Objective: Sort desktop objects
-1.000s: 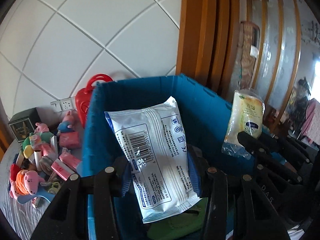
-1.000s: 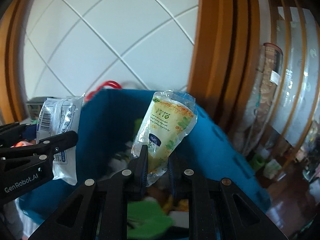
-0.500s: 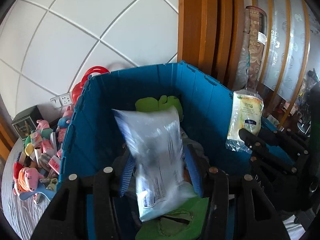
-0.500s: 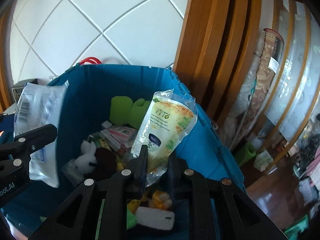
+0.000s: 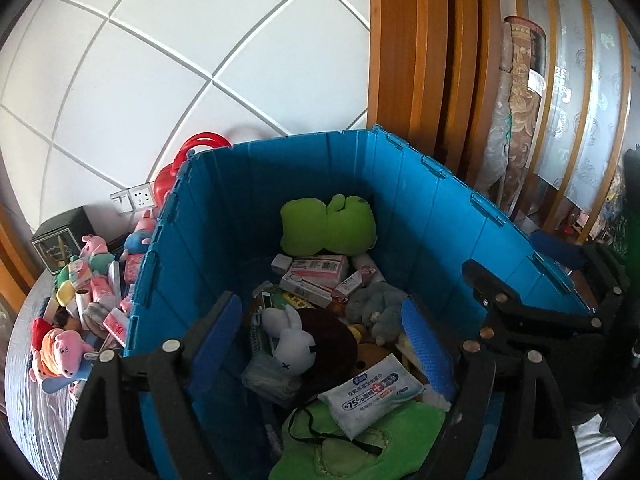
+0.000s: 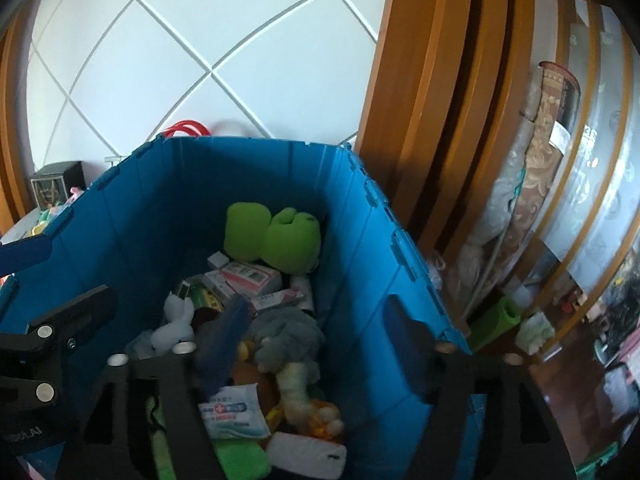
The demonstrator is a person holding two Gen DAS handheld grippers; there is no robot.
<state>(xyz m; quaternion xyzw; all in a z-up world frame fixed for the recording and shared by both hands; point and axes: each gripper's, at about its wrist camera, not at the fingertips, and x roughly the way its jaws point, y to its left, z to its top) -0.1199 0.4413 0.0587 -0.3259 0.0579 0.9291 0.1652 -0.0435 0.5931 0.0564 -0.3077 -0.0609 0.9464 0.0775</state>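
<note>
Hovering over the blue crate (image 5: 404, 216), both grippers are seen empty, so this drop looks finished. Nearest the left gripper (image 5: 324, 340), a white pack of 75% alcohol wipes (image 5: 370, 394) is lying on a green cloth (image 5: 360, 444) at the near end of the crate. Just behind it a white bunny plush (image 5: 294, 338) is leaning on something dark brown, with a grey plush (image 5: 376, 308) beside it. Further back some pink and white boxes (image 5: 316, 276) are piled up, and a green plush (image 5: 328, 226) is pressed against the far wall.

What could go wrong: the pile is loose and uneven, so anything dropped from height could bounce or slide somewhere odd. Also, the two grippers are crowded close over the same crate, so a careless pull-out could knock them together or catch the rim.

Jaws: the left ones are spread wide, blue pads apart, nothing held or touched. The right gripper (image 6: 316, 344) is also wide open and empty, over the right half of the crate.

Plenty is left: a heap of pig toys (image 5: 60, 344) and small packets is still sitting on the surface (image 5: 28, 404) left of the crate, by a dark box (image 5: 60, 242).
</note>
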